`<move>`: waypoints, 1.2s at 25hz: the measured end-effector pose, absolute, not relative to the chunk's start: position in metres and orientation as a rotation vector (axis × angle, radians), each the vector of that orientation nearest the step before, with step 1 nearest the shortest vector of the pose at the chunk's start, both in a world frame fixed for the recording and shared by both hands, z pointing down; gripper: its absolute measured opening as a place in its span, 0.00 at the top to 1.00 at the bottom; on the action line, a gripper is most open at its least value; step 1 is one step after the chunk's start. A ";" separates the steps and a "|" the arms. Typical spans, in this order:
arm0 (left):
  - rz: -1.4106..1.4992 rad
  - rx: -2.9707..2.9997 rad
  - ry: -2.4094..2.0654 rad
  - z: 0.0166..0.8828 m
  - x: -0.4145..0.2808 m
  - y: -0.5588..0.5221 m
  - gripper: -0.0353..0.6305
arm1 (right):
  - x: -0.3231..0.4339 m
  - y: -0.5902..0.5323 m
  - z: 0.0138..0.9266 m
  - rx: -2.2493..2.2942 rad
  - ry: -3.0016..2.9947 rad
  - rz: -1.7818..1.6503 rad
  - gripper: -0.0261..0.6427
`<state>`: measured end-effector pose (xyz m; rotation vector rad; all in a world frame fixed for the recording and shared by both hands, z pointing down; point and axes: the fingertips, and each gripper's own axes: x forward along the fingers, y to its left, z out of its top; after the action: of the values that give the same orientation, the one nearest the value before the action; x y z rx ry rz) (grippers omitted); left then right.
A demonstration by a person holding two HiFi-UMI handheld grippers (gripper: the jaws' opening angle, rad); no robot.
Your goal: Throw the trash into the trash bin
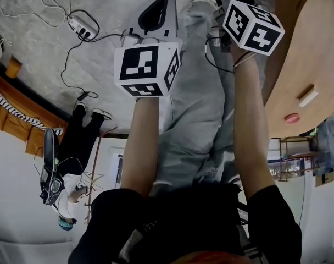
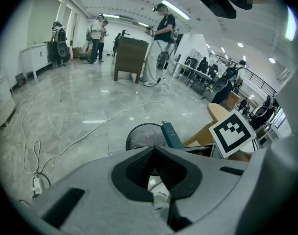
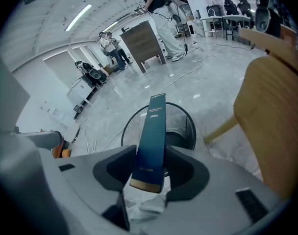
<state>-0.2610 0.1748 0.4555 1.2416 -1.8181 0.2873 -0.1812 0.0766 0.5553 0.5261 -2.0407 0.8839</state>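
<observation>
Grey polished floor [image 2: 65, 111] lay open across the left of the left gripper view, crossed only by a loose cable [image 2: 29, 146]. Right of it, the left hand-held gripper [image 2: 153, 150] had its jaws pressed together, with nothing seen between the pads.

At the centre of the right gripper view, the right hand-held gripper [image 3: 150, 151] pinched a slim dark-blue box [image 3: 154, 126] near its gold-edged lower end. The rest of the box stood out past the jaws. It looked like a light, stiff carton with smooth faces. A firm squeeze would probably dent it, and so low a hold left it free to swing.

Behind the box, and below it in the frame, sat the round black wire trash bin [image 3: 183, 133]. Its mouth was wide and nothing covered it.

At the right edge, the wooden bench [image 3: 271, 116] curved in near the bin. That side looked tight for a swing, so the left side seemed the freer way in.
</observation>
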 end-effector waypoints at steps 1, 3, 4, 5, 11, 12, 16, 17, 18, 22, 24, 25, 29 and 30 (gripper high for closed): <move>0.283 1.233 -1.819 0.453 -0.263 0.171 0.93 | -0.187 0.072 0.556 0.513 -2.041 0.874 0.69; 0.277 1.227 -1.817 0.448 -0.263 0.162 0.93 | -0.193 0.059 0.553 0.506 -2.059 0.836 0.68; 0.278 1.230 -1.815 0.446 -0.260 0.159 0.93 | -0.192 0.054 0.552 0.513 -2.072 0.817 0.65; 0.281 1.235 -1.811 0.446 -0.256 0.158 0.93 | -0.190 0.053 0.553 0.521 -2.082 0.810 0.63; 0.329 1.306 -1.777 0.452 -0.237 0.165 0.93 | -0.168 0.077 0.551 0.551 -2.116 0.878 0.63; 0.335 1.324 -1.768 0.449 -0.235 0.160 0.93 | -0.164 0.076 0.544 0.563 -2.126 0.886 0.65; 0.363 1.404 -1.730 0.429 -0.224 0.133 0.93 | -0.144 0.060 0.503 0.674 -2.175 0.921 0.91; 0.372 1.429 -1.717 0.423 -0.219 0.126 0.93 | -0.138 0.057 0.492 0.698 -2.190 0.937 0.91; 0.382 1.457 -1.703 0.417 -0.214 0.118 0.93 | -0.133 0.054 0.480 0.715 -2.209 0.958 0.92; 0.429 1.568 -1.641 0.397 -0.192 0.089 0.93 | -0.117 0.052 0.442 0.765 -2.271 0.996 0.93; 0.451 1.618 -1.608 0.386 -0.178 0.075 0.93 | -0.103 0.048 0.426 0.812 -2.280 1.001 0.94; 0.464 1.644 -1.590 0.380 -0.170 0.069 0.93 | -0.094 0.046 0.418 0.842 -2.281 1.009 0.94; 0.520 1.768 -1.500 0.361 -0.132 0.042 0.93 | -0.048 0.030 0.394 1.021 -2.267 1.041 0.94; 0.533 1.801 -1.472 0.357 -0.120 0.035 0.93 | -0.034 0.025 0.389 1.077 -2.255 1.048 0.94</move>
<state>-0.1202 0.0354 0.3574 1.8006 -1.4719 0.5335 -0.0338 0.0251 0.3894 1.0774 -2.2554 1.0483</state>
